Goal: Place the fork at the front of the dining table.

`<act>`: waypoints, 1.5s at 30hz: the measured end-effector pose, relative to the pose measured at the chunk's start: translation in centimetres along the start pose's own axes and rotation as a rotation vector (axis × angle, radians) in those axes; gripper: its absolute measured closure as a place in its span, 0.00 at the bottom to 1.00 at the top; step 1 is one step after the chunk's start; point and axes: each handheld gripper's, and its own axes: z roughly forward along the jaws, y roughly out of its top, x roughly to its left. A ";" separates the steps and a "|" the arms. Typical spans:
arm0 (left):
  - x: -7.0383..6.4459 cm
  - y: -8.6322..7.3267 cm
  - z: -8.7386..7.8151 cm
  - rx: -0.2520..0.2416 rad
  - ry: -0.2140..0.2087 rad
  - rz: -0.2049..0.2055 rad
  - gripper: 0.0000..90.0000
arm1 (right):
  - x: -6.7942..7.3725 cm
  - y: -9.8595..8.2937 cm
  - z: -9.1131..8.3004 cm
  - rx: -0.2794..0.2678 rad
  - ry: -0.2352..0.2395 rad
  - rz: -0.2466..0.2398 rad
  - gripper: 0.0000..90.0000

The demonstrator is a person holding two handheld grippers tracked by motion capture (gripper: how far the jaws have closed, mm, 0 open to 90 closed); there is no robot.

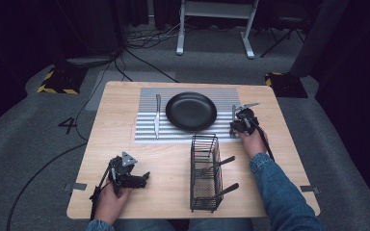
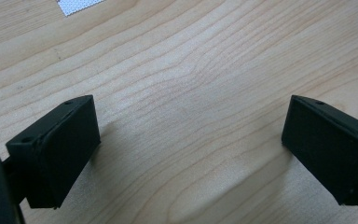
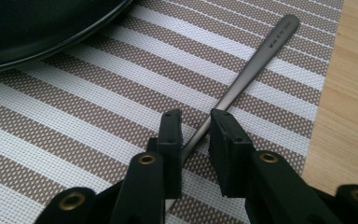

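Right of the black plate (image 1: 191, 111), on the striped placemat (image 3: 98, 116), the right gripper (image 3: 196, 135) has its jaws narrowed around a slim metal utensil (image 3: 256, 60), whose handle runs out along the mat; the piece lies flat there, just beside the plate's rim, though whether the pads actually pinch it or have just let go is hard to tell. A knife (image 1: 157, 115) lies left of the plate on the same mat. Near the plate's front side stands a wire basket (image 1: 204, 171) with two dark-handled utensils (image 1: 221, 163) poking out. The left gripper (image 2: 191, 154) hovers over bare table (image 2: 191, 70), well apart from the plate, jaws spread wide and empty. This looks like a place setting (knife laid, this piece being set down opposite). The next move likely calls for easing the jaws apart without nudging the utensil crooked, then lifting clear toward the basket.
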 end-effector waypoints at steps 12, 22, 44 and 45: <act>0.0 0.0 0.0 0.000 0.000 0.000 0.05 | 0.7 0.9 0.7 0.000 0.011 -0.022 0.84; 0.0 0.0 0.0 0.000 0.000 0.000 0.05 | 0.7 1.9 1.4 0.002 0.013 -0.034 0.85; 0.0 0.0 0.0 -0.002 -0.003 -0.002 0.05 | 0.8 -1.0 -5.1 -0.056 0.070 -0.021 0.67; 0.0 0.0 0.1 -0.002 -0.004 -0.002 0.05 | 1.0 -1.3 -5.3 -0.051 0.076 -0.023 0.67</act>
